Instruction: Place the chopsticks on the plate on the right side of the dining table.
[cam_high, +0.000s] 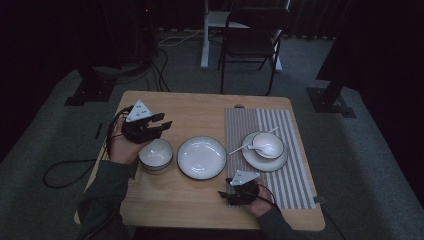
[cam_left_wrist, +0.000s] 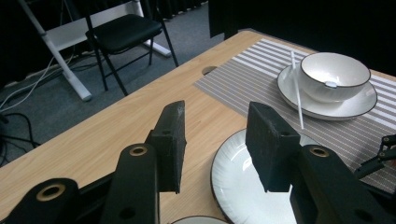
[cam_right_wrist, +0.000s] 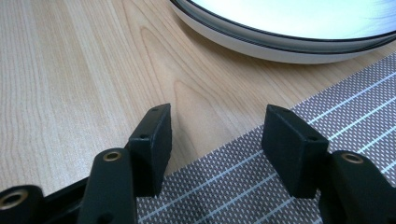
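My left gripper (cam_high: 164, 121) hovers over the left part of the wooden table (cam_high: 175, 107), just behind a small white bowl (cam_high: 156, 154). Its jaws stand open with nothing between them (cam_left_wrist: 217, 116), and they point across a white dark-rimmed plate (cam_left_wrist: 243, 186) towards a bowl (cam_left_wrist: 334, 74) on a saucer. My right gripper (cam_high: 227, 188) rests low near the front edge, jaws open and empty (cam_right_wrist: 219, 119). They straddle the left edge of the striped placemat (cam_right_wrist: 261, 196). The plate's rim (cam_right_wrist: 280, 44) lies just ahead of them.
A white spoon (cam_high: 250, 145) leans in the bowl on the saucer (cam_high: 265, 160), which stands on the placemat (cam_high: 295, 180). A black folding chair (cam_high: 250, 45) and a white desk leg stand beyond the table's far edge. Cables trail on the carpet at the left.
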